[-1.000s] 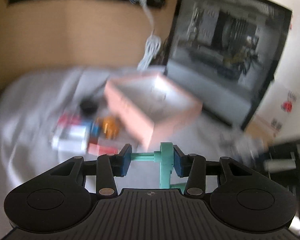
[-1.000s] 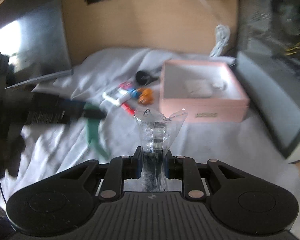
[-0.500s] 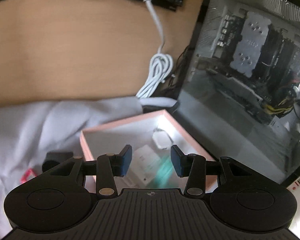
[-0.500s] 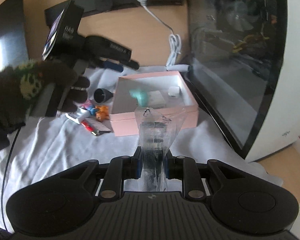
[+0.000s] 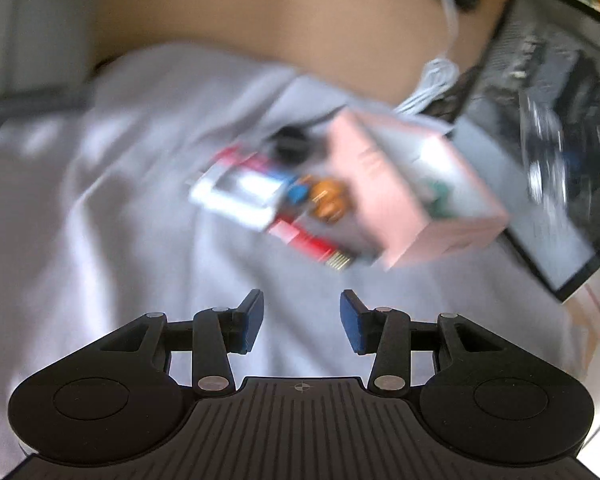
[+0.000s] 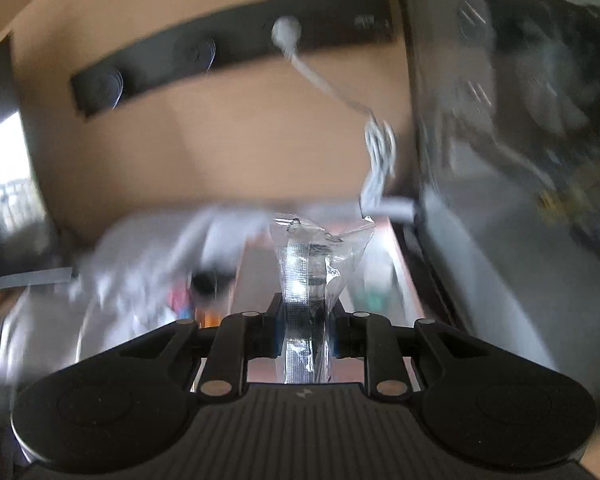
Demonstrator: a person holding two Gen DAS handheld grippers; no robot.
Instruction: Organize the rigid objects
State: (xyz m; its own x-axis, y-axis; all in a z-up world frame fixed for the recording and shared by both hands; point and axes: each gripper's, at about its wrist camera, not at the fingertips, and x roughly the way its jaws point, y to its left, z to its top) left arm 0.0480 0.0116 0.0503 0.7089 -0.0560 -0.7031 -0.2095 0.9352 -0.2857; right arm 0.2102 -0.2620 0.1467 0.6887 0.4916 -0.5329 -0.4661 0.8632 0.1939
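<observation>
My left gripper [image 5: 302, 322] is open and empty above the white cloth [image 5: 100, 220], well short of the pink box [image 5: 396, 200]. A green piece [image 5: 440, 196] lies inside the box. Left of the box lie a white packet [image 5: 236, 196], a red strip [image 5: 312, 246], an orange part [image 5: 328, 200] and a black round part [image 5: 290, 144]. My right gripper [image 6: 304, 334] is shut on a clear plastic bag [image 6: 312, 264] holding a dark part, above the near end of the pink box [image 6: 400, 276]. Both views are blurred.
A glass-sided computer case [image 5: 548, 132] stands right of the box and shows in the right wrist view [image 6: 520, 120]. A white cable [image 6: 376, 152] hangs from a black power strip [image 6: 228, 48] on the wooden back panel.
My left gripper let the green piece go into the pink box, opened, and pulled back to the left. My right gripper has moved forward over the box with the bag.
</observation>
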